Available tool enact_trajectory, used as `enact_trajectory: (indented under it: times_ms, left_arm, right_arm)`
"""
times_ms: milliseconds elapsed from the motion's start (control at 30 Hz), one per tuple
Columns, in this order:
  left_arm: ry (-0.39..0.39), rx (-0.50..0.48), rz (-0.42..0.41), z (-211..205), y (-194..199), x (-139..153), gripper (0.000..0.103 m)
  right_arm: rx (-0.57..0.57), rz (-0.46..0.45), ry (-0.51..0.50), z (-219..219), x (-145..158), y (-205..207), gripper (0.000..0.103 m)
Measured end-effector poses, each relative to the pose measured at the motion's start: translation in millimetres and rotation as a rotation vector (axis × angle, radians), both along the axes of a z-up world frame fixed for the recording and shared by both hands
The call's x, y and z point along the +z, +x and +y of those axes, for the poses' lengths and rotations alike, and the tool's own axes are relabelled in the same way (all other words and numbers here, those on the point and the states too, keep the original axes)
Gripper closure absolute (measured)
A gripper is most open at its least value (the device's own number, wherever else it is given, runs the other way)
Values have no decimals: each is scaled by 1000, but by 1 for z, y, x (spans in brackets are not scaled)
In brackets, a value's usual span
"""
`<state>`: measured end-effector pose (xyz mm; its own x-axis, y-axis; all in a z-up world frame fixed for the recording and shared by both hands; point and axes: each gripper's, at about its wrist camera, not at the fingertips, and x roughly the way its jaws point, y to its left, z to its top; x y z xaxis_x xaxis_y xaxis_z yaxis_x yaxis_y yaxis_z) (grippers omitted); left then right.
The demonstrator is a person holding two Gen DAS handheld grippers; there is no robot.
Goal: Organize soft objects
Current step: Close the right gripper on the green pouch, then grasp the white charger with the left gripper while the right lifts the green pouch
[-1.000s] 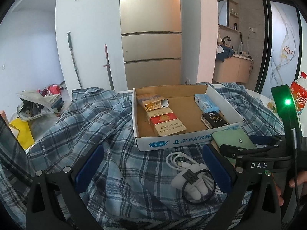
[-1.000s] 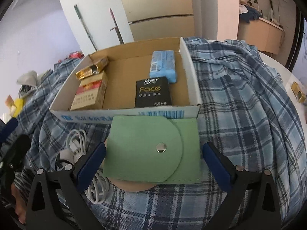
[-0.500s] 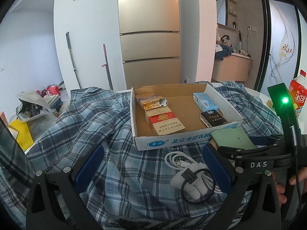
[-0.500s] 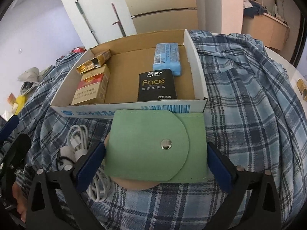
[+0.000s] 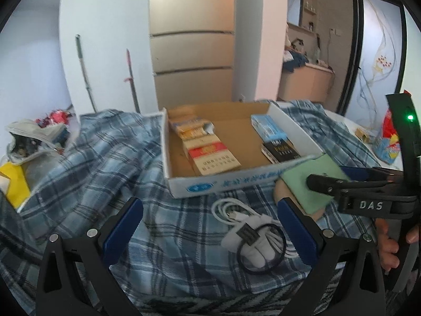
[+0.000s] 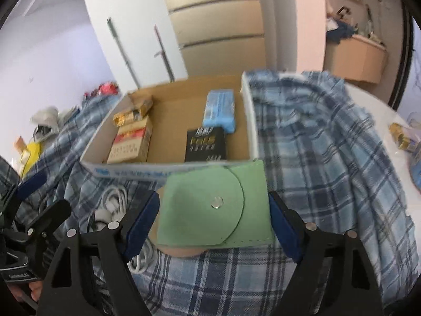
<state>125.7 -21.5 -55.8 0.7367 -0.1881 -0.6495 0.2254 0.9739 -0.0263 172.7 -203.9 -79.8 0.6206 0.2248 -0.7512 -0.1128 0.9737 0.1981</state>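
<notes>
A green snap pouch (image 6: 210, 205) is gripped between the blue pads of my right gripper (image 6: 214, 213), lifted and tilted just in front of the cardboard box (image 6: 168, 169). It also shows in the left wrist view (image 5: 313, 181). The box (image 5: 231, 181) holds a red cigarette pack (image 6: 131, 144), a gold pack (image 6: 136, 110), a black tissue pack (image 6: 208, 144) and a blue tissue pack (image 6: 219, 110). My left gripper (image 5: 208, 223) is open above the plaid cloth, next to a white cable bundle (image 5: 252, 234).
A blue plaid cloth (image 6: 315, 144) covers the table. A red bottle (image 5: 389, 131) and small packets (image 6: 402, 137) stand at the right edge. Bags (image 5: 29, 142) lie on the floor at left. A fridge (image 5: 192, 52) stands behind the box.
My right gripper has closed on the green pouch and lifted it up toward the box's front right corner. The left gripper has shifted slightly; the views are blurred by motion.
</notes>
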Motion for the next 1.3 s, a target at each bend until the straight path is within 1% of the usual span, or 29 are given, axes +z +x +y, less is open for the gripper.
enact_trajectory:
  times_ms: [33, 100, 133, 167, 200, 300, 367, 467, 533, 600, 633, 700, 800, 833, 900, 967, 1067, 1200, 1300]
  left_arm:
    - [0, -13, 14, -1, 2, -2, 0]
    - [2, -39, 32, -4, 3, -4, 0]
    - [6, -56, 42, -7, 3, -6, 0]
    - [12, -72, 52, -10, 3, -8, 1]
    - [22, -90, 64, -14, 3, -9, 7]
    - [53, -130, 105, -23, 5, -17, 16]
    - [65, -134, 125, -26, 7, -20, 19]
    - [60, -133, 155, -25, 11, -24, 19]
    - [61, -134, 182, -25, 14, -28, 21]
    - [76, -138, 212, -27, 16, -33, 35]
    - [83, -144, 224, -28, 17, -35, 37]
    - [85, -161, 236, -30, 18, -37, 49]
    - [84, -178, 232, -32, 16, -37, 56]
    - [84, -180, 229, -32, 15, -36, 57]
    - [80, -179, 223, -31, 14, -35, 62]
    - [76, -171, 209, -30, 13, -33, 65]
    - [59, -159, 184, -25, 10, -28, 65]
    - [40, -140, 115, -19, 2, -18, 66]
    - [19, -126, 28, -14, -8, -5, 67]
  right_arm:
    - [-2, 12, 4, 0, -2, 1, 20]
    - [-15, 7, 4, 0, -4, 2, 11]
    - [-20, -2, 3, 0, -4, 1, 6]
    - [-23, -7, 2, 1, -4, 1, 4]
    - [-20, -3, -1, 2, -5, 2, 4]
    - [0, 30, -5, 7, -12, 5, 3]
    - [4, 39, -5, 8, -14, 7, 3]
    - [0, 46, 0, 7, -15, 8, 3]
    - [2, 58, 0, 8, -17, 10, 3]
    - [7, 74, -1, 9, -20, 12, 3]
    - [10, 80, -2, 10, -21, 13, 3]
    - [12, 84, -9, 11, -22, 13, 3]
    - [18, 85, -14, 12, -22, 13, 3]
    - [22, 87, -14, 12, -22, 13, 3]
    - [34, 89, -14, 12, -21, 13, 6]
    - [39, 89, -19, 13, -21, 13, 6]
    - [41, 86, -19, 12, -20, 12, 6]
    - [41, 64, -19, 10, -17, 9, 6]
    - [35, 21, -18, 8, -10, 4, 6]
